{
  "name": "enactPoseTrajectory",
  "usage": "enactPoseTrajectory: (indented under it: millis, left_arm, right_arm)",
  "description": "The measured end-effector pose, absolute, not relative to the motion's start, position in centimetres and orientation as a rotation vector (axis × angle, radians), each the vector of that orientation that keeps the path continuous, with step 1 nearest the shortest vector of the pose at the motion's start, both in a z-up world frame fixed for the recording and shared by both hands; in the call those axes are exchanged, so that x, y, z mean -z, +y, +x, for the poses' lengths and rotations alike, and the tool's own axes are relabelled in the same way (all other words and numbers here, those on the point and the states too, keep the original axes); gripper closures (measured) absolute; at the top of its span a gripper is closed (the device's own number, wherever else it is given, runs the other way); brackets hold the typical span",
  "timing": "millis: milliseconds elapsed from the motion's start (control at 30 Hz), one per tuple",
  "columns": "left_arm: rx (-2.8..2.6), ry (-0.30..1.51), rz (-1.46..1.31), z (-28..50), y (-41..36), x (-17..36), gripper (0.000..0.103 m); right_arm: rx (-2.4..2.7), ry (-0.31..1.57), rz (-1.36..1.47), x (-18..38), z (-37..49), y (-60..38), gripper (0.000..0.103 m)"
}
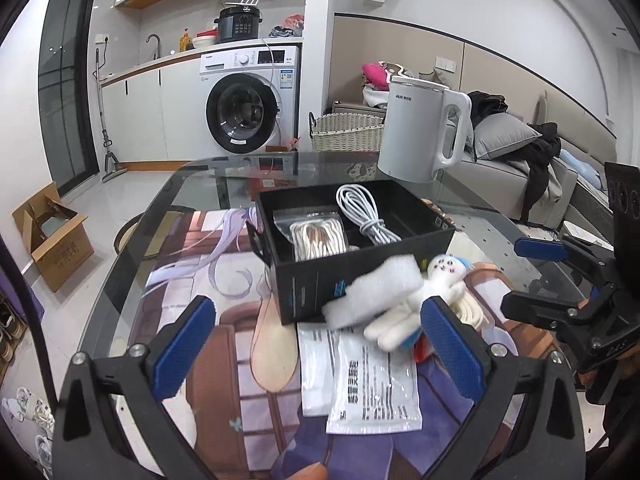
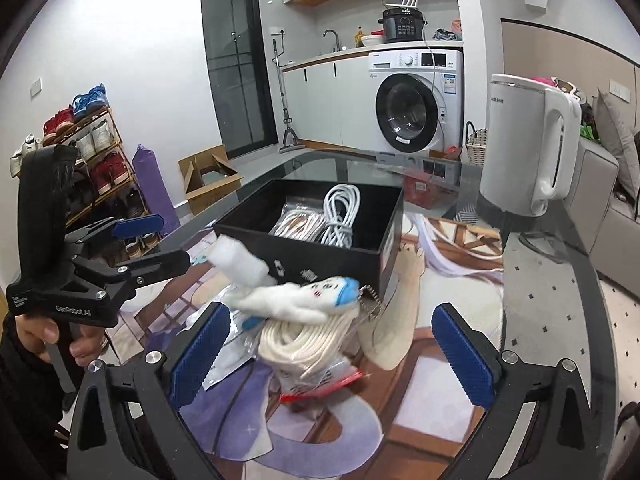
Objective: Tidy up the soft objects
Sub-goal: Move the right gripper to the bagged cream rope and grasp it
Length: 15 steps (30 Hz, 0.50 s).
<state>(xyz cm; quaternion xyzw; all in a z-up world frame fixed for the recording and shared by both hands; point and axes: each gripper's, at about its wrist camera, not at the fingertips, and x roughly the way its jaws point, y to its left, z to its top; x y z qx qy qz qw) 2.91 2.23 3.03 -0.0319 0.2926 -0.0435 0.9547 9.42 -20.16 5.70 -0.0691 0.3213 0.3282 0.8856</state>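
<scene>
On the glass surface (image 1: 132,240), the left gripper (image 1: 320,340) hovers with jaws spread wide and released, nothing between them. Ahead, the black box (image 1: 352,268) holds a bagged cord and a white cable (image 1: 360,212). A white plush doll (image 2: 304,298) lies against the box's near wall, atop a bagged rope coil (image 2: 312,340). The right gripper (image 2: 332,356) is likewise released, its jaws flanking the coil without touching.

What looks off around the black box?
The white plush doll lies slumped outside the black box, propped on a bagged cord coil against the box's front wall, not inside with the other cables. Both grippers are open, holding nothing.
</scene>
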Motion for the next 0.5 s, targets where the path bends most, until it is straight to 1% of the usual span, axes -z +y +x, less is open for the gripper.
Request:
enactPoseTrajectory:
  millis: [500]
  left_arm:
    - [0.111, 0.618, -0.027, 3.0, 1.0, -2.0, 0.0]
  right_arm:
    - [-0.7, 0.709, -0.191, -3.8, 9.2, -18.5, 0.001]
